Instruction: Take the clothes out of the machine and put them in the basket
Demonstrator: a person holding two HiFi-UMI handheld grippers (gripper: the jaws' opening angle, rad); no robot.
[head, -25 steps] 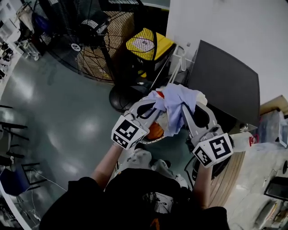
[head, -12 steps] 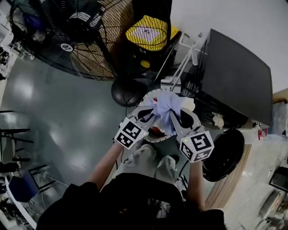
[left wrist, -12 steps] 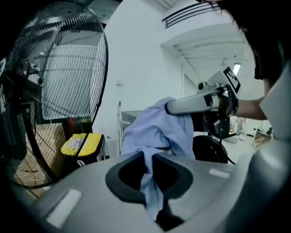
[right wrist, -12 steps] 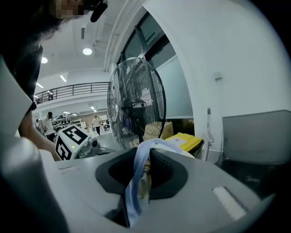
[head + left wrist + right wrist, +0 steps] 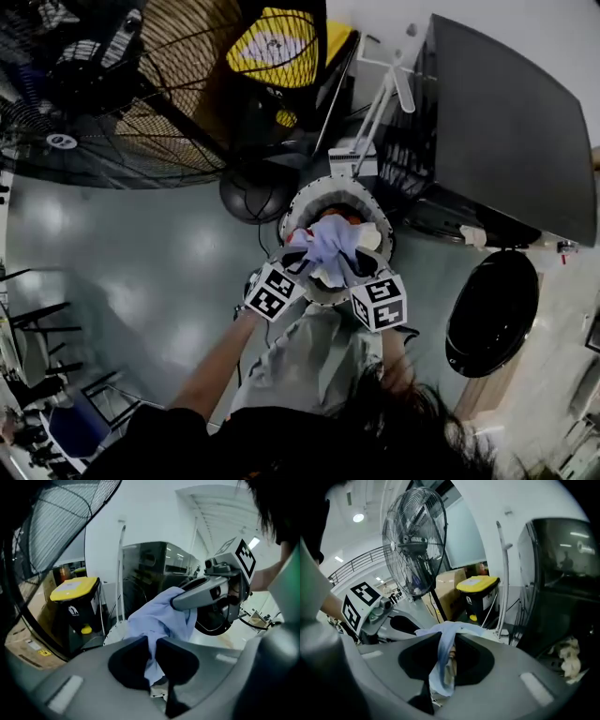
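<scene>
Jaws of the left gripper (image 5: 153, 644) and right gripper (image 5: 446, 643) pinch a light blue cloth garment (image 5: 330, 242) over the round white basket (image 5: 325, 184), beside a big black wire fan (image 5: 112, 84).

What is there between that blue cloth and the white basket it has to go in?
Nothing visible. The blue cloth, pinched by the left gripper and the right gripper, hangs right over the open basket, seen from the head view.

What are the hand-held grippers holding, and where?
One light blue garment: left hand-held gripper pinches its left bunched fold, right hand-held gripper its right one.
</scene>
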